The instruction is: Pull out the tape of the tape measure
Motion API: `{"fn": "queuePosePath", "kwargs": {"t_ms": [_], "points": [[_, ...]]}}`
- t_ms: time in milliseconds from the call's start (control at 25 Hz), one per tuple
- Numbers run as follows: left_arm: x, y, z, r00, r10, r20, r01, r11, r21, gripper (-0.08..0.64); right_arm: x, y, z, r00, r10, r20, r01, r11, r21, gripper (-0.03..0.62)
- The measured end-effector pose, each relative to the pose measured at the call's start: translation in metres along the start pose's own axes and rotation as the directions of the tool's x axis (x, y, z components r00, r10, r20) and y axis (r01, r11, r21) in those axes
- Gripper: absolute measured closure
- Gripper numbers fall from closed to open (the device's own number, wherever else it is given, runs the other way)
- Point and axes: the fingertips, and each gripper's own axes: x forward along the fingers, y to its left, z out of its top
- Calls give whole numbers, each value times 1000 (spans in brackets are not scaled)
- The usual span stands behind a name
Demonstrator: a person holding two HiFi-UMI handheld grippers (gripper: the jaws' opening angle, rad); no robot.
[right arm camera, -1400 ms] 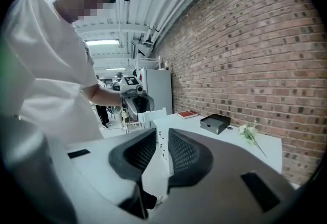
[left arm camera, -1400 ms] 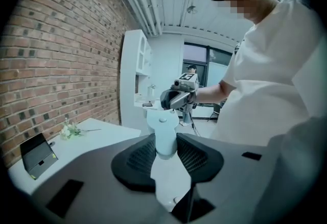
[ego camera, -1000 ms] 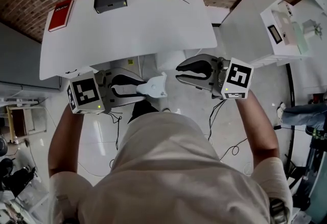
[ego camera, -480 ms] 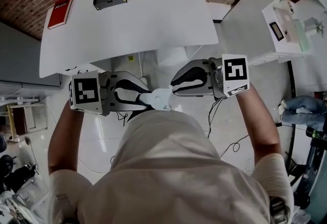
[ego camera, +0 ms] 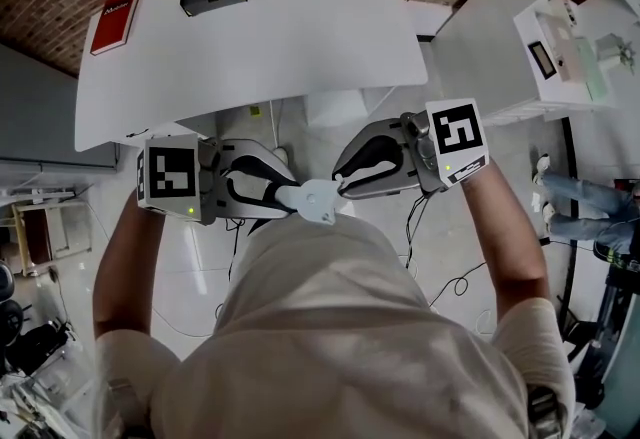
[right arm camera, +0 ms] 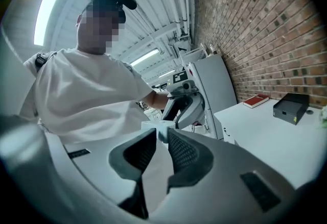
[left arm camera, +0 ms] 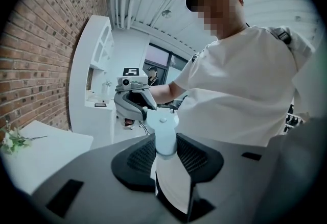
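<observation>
Tape measure (ego camera: 312, 199) held in mid-air, off the worktop's (ego camera: 250, 57) near edge.
Left hand-held gripper (ego camera: 288, 193) pinches its white body steady; right hand-held gripper (ego camera: 343, 177), jaws slightly spread, brackets its end, probably to catch the tape.

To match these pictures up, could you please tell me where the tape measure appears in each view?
Head view: tape measure at centre, in the left gripper.
Left gripper view: tape measure at centre, between the jaws.
Right gripper view: tape measure just past the jaw tips, centre.
Shared landmark: the white table, in all three.
</observation>
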Motion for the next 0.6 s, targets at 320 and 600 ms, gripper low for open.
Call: {"fn": "queuePosePath", "kwargs": {"t_ms": [320,600], "points": [[-3,9,-5,999,32,-7,-32,999,-15,439,-4,-13,-3,998,-57,4,57,998,-6,538],[-7,27,-21,989,148,-9,-148,988,-36,438,-8,-40,-14,972,-231,-40,230,973,-37,555]]}}
